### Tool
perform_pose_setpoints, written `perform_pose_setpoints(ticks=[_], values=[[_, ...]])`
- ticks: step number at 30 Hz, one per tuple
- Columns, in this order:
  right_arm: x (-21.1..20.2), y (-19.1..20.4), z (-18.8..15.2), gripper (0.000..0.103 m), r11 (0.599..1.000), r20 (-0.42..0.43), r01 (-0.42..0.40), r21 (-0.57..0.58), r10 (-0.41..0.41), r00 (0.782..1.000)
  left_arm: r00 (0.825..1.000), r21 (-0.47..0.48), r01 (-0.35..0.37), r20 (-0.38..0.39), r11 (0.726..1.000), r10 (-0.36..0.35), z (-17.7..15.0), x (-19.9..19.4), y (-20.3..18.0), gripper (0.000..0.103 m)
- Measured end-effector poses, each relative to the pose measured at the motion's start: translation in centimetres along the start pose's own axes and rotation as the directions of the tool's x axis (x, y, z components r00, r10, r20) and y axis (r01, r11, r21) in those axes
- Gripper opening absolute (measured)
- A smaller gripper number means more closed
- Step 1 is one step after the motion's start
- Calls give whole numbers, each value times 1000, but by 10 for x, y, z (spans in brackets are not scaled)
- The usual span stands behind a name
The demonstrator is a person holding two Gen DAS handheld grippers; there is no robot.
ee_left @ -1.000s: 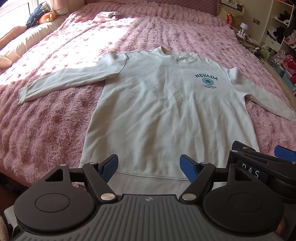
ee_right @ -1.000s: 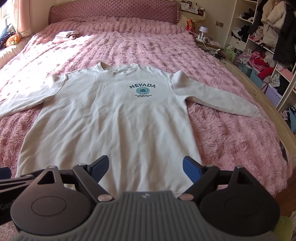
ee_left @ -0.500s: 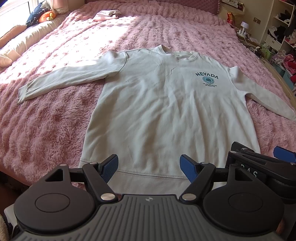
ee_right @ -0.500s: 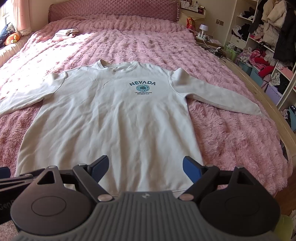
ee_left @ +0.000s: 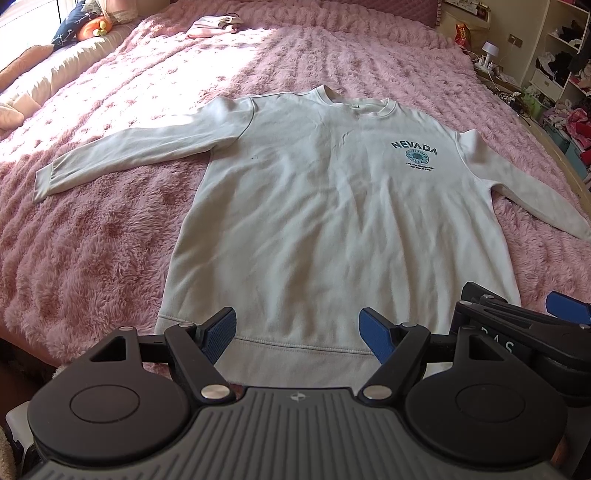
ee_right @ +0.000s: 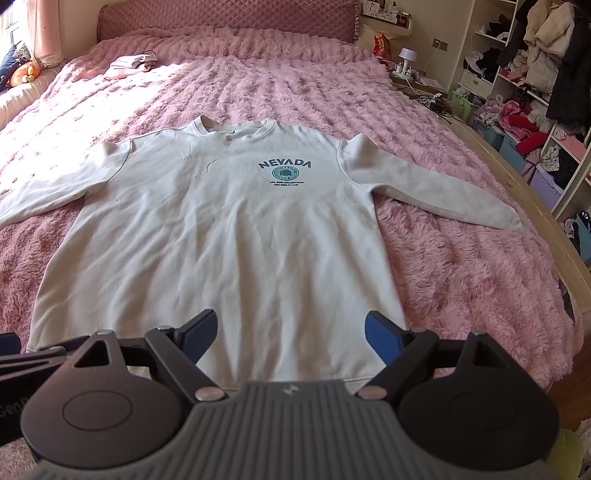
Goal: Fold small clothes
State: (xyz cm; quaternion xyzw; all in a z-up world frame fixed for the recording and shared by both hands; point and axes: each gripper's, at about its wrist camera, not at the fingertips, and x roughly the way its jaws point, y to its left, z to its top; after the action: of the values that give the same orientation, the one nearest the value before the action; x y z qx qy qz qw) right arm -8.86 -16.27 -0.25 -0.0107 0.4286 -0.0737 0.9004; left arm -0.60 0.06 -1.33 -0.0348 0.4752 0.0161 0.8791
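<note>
Pink bedspread (ee_left: 92,258) under flat white sweatshirt (ee_left: 332,229), sleeves spread

Sunlit pink fluffy bed (ee_right: 461,266) with quilted headboard (ee_right: 225,18); cluttered white shelves (ee_right: 535,92) at right.

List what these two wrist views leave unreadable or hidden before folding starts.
- Sweatshirt hem centre: both views, hidden behind each gripper's body.
- Right cuff: left view, cut by the frame edge.
- Left cuff: right view, cut by the edge.
- Small print under NEVADA: too small.
</note>
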Motion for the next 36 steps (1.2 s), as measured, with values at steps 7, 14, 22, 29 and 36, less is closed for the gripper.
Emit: perform_pose_setpoints(ticks=[7,14,22,29,36], values=[[4,0,-2,83,1000,-9,-1,-1,1,1000,1000,-4,0,-14,1000,0,3,1,1,89],[10,-1,0,83,1000,-19,2,-7,-2,1000,999,-21,23,-30,1000,-23,5,5,1,87],[18,-4,3,83,1000,-27,-9,7,9,1000,997,-14,69,-23,998,-69,15,12,-1,87],[34,-46,20,83,989,54,-48,142,41,998,965,-34,262,30,965,-261,38,28,-10,87],[55,-147,39,82,965,388,118,235,-205,898,910,55,414,-7,909,-414,79,71,-62,88]])
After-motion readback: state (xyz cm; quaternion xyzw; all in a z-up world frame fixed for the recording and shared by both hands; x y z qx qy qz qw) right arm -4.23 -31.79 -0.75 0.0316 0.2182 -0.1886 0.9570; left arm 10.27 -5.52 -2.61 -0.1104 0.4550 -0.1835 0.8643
